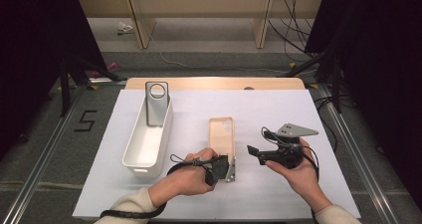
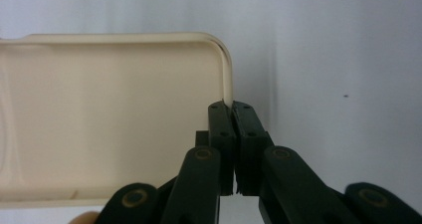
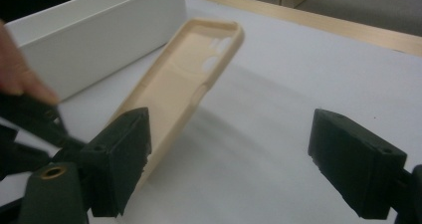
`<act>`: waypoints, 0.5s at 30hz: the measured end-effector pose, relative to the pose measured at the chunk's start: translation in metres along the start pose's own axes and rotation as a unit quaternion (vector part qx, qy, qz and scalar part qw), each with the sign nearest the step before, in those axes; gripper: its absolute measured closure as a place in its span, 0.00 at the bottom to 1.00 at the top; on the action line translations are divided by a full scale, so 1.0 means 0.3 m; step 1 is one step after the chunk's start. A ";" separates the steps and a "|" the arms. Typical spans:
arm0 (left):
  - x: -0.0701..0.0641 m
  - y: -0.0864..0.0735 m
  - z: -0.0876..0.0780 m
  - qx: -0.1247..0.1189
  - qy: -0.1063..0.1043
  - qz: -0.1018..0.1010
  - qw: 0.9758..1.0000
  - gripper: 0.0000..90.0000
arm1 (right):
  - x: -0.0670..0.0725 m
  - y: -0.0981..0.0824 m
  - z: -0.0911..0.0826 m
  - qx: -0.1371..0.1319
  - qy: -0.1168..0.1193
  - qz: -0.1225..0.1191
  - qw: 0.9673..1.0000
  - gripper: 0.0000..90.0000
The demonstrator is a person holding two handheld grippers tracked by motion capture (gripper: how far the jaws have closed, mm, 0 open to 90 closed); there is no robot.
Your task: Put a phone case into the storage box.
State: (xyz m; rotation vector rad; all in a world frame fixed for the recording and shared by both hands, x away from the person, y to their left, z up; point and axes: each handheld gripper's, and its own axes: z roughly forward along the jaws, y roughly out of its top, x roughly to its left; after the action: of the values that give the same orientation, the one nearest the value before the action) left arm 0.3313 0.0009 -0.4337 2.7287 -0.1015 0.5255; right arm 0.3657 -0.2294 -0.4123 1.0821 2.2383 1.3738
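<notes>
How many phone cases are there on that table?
2. A beige phone case lies mid-table, its near edge pinched by the left gripper; a grey phone case stands inside the white bin.

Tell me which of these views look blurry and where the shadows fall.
High view: sharp, room edges dark. Left gripper view: black jaws soft, beige phone case evenly lit. Right gripper view: near jaws and the hand blurred; soft shadow on the table under the tilted case.

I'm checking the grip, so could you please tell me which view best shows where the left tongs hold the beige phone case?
The left gripper view: the left tongs are shut on the side rim of the beige phone case. The high view shows the case whole, with the hand covering the grip. The right gripper view shows it tilted up off the table.
</notes>
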 end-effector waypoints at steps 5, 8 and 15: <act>-0.026 0.008 -0.017 -0.010 -0.001 0.010 1.000 0.98 | -0.024 0.042 0.046 -0.006 0.008 0.025 1.000 0.20; -0.035 0.014 -0.024 0.000 0.000 0.018 1.000 0.98 | -0.042 0.068 0.087 0.000 0.013 0.038 0.999 0.23; -0.043 0.018 -0.025 -0.008 0.000 0.024 1.000 0.98 | -0.055 0.107 0.189 0.028 0.045 0.067 0.996 0.38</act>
State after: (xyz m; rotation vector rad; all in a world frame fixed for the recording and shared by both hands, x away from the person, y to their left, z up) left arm 0.3159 -0.0014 -0.4301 2.7170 -0.1705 0.5363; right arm 0.4247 -0.1974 -0.4149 1.2338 2.3178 1.4461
